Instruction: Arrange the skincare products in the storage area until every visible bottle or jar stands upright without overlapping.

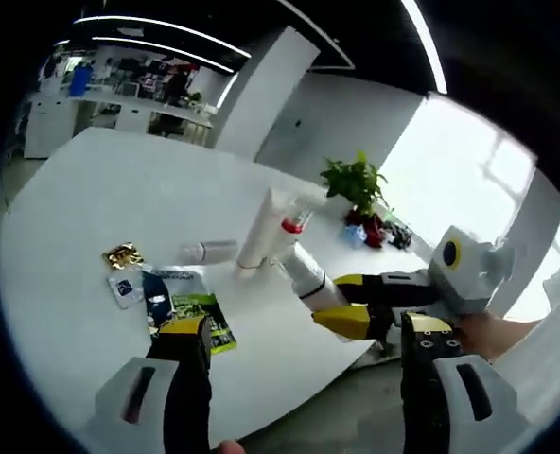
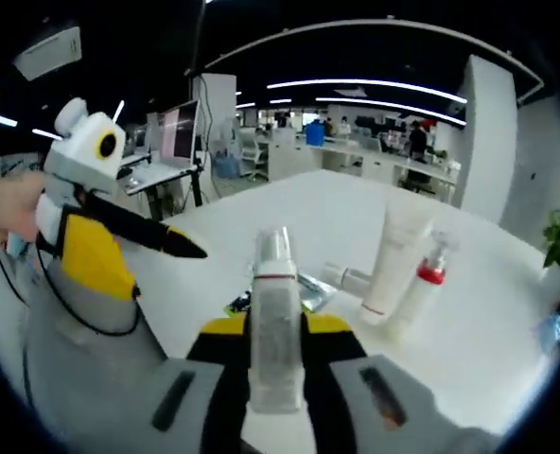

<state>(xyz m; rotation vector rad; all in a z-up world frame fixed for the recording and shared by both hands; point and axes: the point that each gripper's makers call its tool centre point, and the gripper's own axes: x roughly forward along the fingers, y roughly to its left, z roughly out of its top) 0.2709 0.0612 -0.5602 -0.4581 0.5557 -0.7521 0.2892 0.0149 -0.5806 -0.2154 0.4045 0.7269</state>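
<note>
My right gripper (image 2: 275, 331) is shut on a white bottle (image 2: 275, 303) with a thin red band, held upright just above the white table (image 2: 261, 203). In the left gripper view the same bottle (image 1: 305, 271) leans out from the right gripper (image 1: 335, 299). Behind it a tall white tube (image 1: 260, 230) stands on its cap beside a pump bottle with a red collar (image 1: 294, 225). A small white bottle (image 1: 208, 251) lies on its side to their left. My left gripper (image 1: 306, 324) is open with nothing between its jaws, and it also shows at the left (image 2: 162, 265) of the right gripper view.
Flat sachets lie near the table's front: a gold one (image 1: 123, 254), a blue and white one (image 1: 124, 288) and a green pack (image 1: 193, 312). A potted plant (image 1: 355, 180) and small coloured items (image 1: 375, 230) sit at the far edge. Office desks (image 2: 356, 156) stand beyond.
</note>
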